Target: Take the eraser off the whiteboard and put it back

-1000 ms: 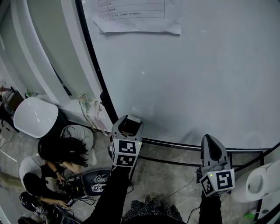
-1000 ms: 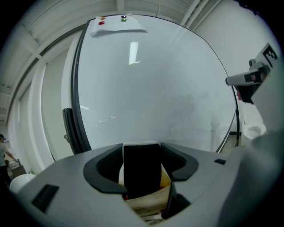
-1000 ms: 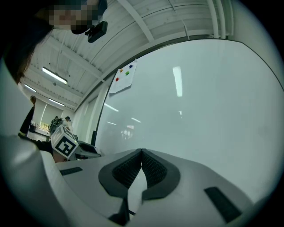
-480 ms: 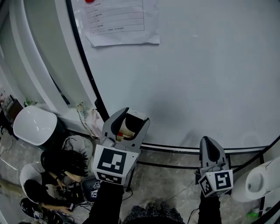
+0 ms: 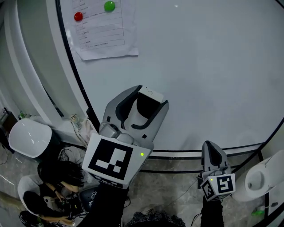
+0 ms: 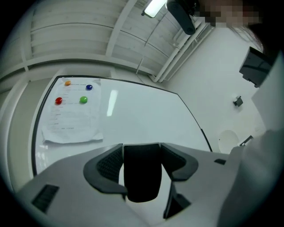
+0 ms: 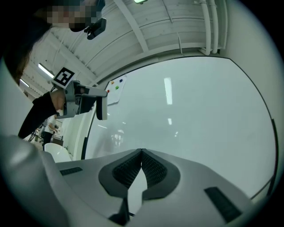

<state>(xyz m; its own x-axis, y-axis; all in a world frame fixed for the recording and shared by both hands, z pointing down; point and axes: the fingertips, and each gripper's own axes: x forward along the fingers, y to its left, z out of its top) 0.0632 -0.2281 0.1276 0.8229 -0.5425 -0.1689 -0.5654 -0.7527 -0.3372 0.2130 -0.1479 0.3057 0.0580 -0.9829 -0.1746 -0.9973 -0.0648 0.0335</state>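
Observation:
The eraser (image 5: 145,110), a black block with a white top, sits between the jaws of my left gripper (image 5: 150,96), which is shut on it and raised in front of the whiteboard (image 5: 199,66). In the left gripper view the eraser (image 6: 142,177) fills the gap between the pads, with the whiteboard (image 6: 142,115) ahead. My right gripper (image 5: 212,147) is low at the right, jaws shut with nothing between them; in its own view its pads (image 7: 153,168) meet. From there the left gripper (image 7: 84,104) shows up at the left, beside the board.
A printed sheet (image 5: 100,31) hangs at the board's upper left under a red magnet (image 5: 78,17) and a green magnet (image 5: 109,6). A person (image 5: 57,177) sits on the floor at lower left beside a white round seat (image 5: 31,137). The board's black frame rail (image 5: 186,153) runs below.
My left gripper has risen with the eraser, up from the board's lower edge onto its face. More of the sheet, and its magnets, came into the head view. The right gripper has hardly shifted.

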